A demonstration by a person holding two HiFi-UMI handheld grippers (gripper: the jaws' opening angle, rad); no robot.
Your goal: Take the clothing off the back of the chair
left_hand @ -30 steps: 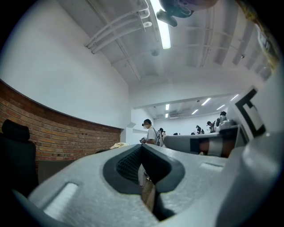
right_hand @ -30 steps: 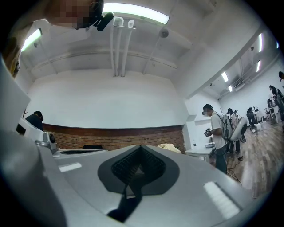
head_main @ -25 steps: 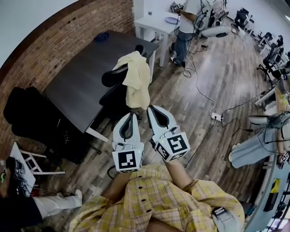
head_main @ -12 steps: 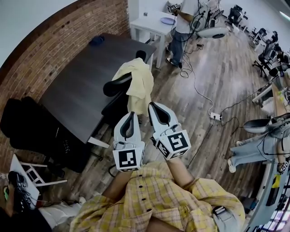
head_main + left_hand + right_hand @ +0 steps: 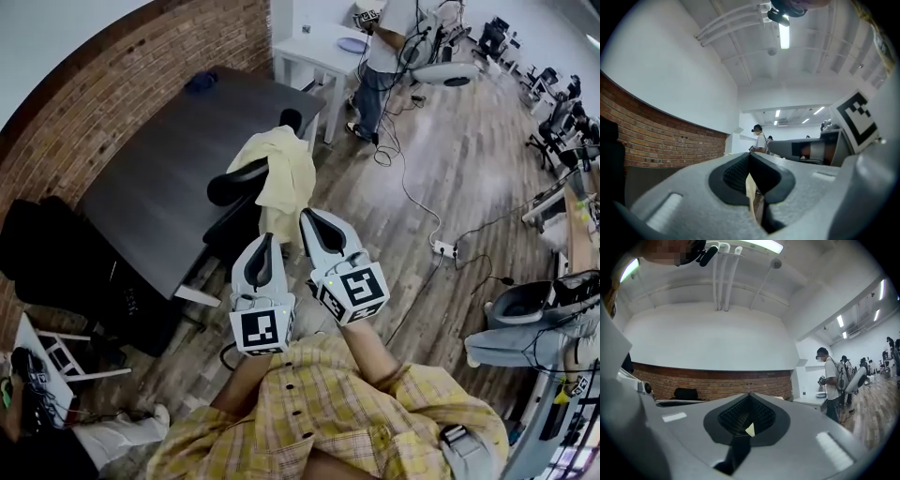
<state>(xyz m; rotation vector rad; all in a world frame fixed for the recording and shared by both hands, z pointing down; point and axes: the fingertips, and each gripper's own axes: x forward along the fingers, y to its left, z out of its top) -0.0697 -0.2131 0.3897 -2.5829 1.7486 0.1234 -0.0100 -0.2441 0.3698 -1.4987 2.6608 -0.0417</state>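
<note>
While draped over chair (image 5: 236, 180), yellow clothing (image 5: 281, 171)

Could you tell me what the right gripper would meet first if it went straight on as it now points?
Most likely the yellow garment draped over the chair back: the right gripper points at its hanging part, though depth is unclear.

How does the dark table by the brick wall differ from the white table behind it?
The dark table is near-black and looks much larger; the white table is pale and small. The dark table has the chair with the yellow clothing against it; the white table has a person standing beside it. Both are rectangular.
</note>
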